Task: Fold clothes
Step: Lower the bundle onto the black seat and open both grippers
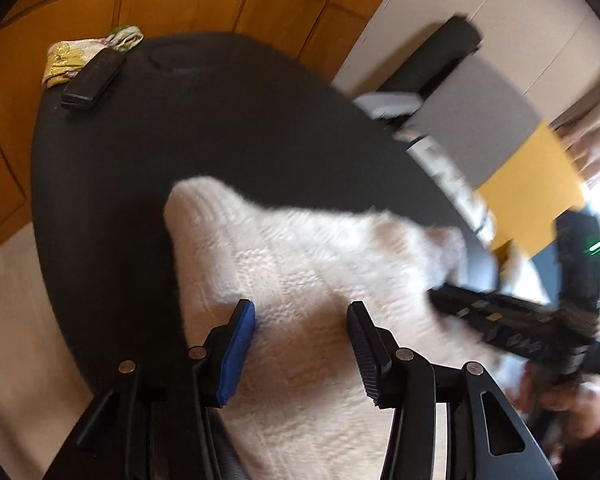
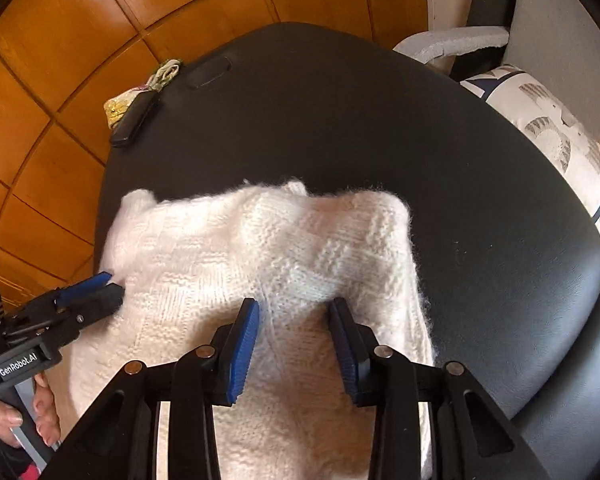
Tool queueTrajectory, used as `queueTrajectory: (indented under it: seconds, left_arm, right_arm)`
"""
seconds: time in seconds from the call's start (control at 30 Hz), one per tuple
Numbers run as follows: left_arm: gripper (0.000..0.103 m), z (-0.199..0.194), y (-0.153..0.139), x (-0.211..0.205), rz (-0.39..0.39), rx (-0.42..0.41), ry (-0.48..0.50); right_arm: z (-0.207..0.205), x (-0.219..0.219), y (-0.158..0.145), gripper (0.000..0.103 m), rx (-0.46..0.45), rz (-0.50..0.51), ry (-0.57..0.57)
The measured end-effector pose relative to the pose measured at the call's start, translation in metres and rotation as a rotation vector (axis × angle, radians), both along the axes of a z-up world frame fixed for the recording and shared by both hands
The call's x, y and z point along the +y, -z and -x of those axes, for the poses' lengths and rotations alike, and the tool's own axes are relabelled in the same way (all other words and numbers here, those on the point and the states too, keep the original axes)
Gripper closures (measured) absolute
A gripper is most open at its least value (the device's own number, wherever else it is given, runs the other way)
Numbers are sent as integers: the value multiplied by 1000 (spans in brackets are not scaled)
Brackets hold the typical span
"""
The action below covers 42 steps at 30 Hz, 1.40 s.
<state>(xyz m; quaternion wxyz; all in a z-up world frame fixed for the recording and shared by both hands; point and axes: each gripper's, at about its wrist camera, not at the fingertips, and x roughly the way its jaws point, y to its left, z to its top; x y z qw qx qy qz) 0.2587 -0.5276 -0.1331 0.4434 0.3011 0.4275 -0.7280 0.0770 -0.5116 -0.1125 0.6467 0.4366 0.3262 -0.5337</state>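
Both my tongs work the white knit sweater (image 2: 260, 248) on the black table (image 2: 440, 168). Left gripper (image 2: 110, 282) has its fingers together, pinching the sweater's left edge; right gripper (image 2: 294, 312) stands apart over the middle. Sweater's long axis runs from me toward the table's far side.

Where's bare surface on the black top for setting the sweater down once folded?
Free: the broad strip of black top beyond the sweater, running right toward the patterned cushion. Crowded: the far-left corner, with the dark case and yellow cloth, and the near side, covered by the sweater, with both grippers.
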Motion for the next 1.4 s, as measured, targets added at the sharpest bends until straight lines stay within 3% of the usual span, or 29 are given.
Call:
queueTrajectory:
  seconds: [0.17,0.33,0.47,0.6,0.67,0.8,1.03,1.17,1.23,1.4]
  left_arm:
    - [51,0,-7,8,28,-32,-30]
    - [51,-4,-25,44,82,-14,-30]
    - [49,-7,-36,79,126,15,-23]
    - [49,-3,-31,112,141,-3,21]
    - [48,1,-18,120,116,-29,38]
    - [40,3,1,122,113,-92,35]
    - [35,-5,-10,126,131,-110,12]
    - [29,-15,-40,139,212,-161,-10]
    - [15,-22,-61,152,310,-204,-39]
    - [1,-36,-106,181,495,-221,-79]
  right_arm:
    - [-4,16,-26,67,32,60,-43]
    - [4,79,-67,67,-22,135,-190]
    - [4,118,-54,67,-27,91,-215]
    - [21,121,-3,67,-18,-23,-90]
    - [31,121,12,67,-74,-15,-22]
    - [35,123,13,67,-114,22,54]
    - [17,146,-20,65,-28,149,194]
    - [-7,164,-44,59,14,281,242]
    - [-20,174,-55,55,64,318,249]
    - [-37,185,-55,54,88,303,249]
